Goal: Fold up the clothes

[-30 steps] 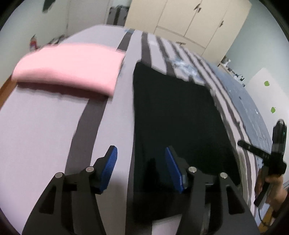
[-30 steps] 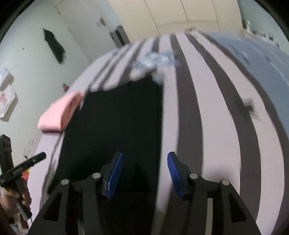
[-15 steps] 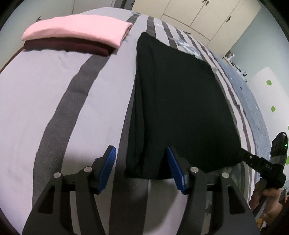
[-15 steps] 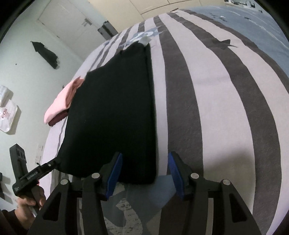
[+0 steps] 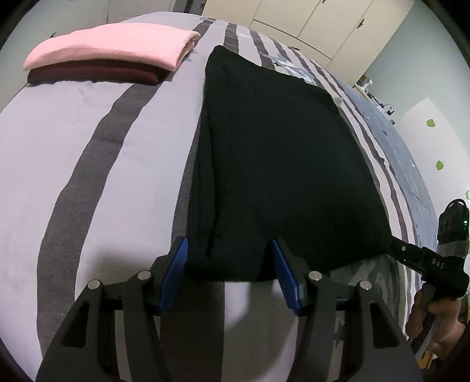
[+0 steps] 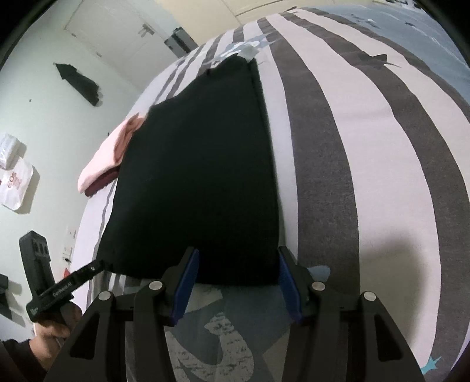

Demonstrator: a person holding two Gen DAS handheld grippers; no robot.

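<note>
Black garment (image 5: 282, 164) lies flat on the bed (image 5: 88, 164), partly folded. Left claw (image 5: 229, 276) & right claw (image 6: 238, 282) gape wide, straddling near corners w/o gripping, prob. for lifting the hem evenly.

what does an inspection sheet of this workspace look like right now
surface: striped bedspread, flat.
job's things: black garment lying folded lengthwise; pink folded garment stacked on maroon folded garment at the far left.
clutter: nothing seen.
grippers: left hand-held gripper open at the black garment's near left corner; right hand-held gripper open at its near right corner.
cables: nothing seen.
surroundings: cream wardrobe, white door.
</note>
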